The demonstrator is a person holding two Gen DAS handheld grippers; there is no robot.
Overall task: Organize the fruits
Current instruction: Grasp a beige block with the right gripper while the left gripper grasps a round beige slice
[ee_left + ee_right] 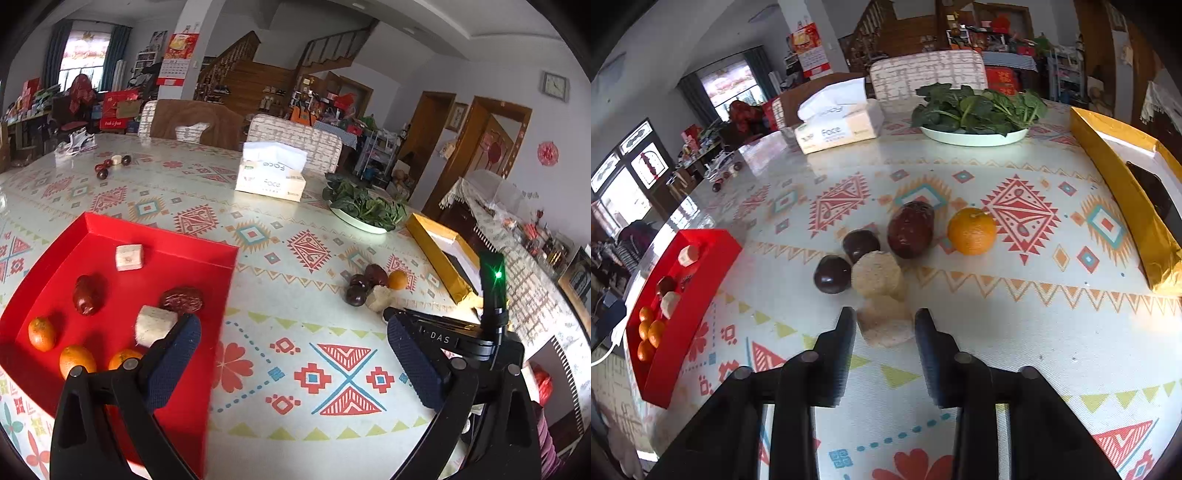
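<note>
Left view, lower left: red tray (207, 254) collects sorted fruit, oranges, dates, pale chunks already inside. Your left tongs (291, 354) gape wide, empty, one fingertip overlapping tray edge, likely post-drop.

Right view, centre: loose pile on table (1015, 332), orange (971, 231), date (911, 229), two dark round fruits, pale chunks. Your right tongs (885, 321) narrow around near pale chunk (886, 323); contact unclear, chunk blurred.

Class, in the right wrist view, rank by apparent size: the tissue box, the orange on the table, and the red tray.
1. red tray
2. tissue box
3. orange

The tray and box look close in size, and the box lies farther away, so that order is unsure.
</note>
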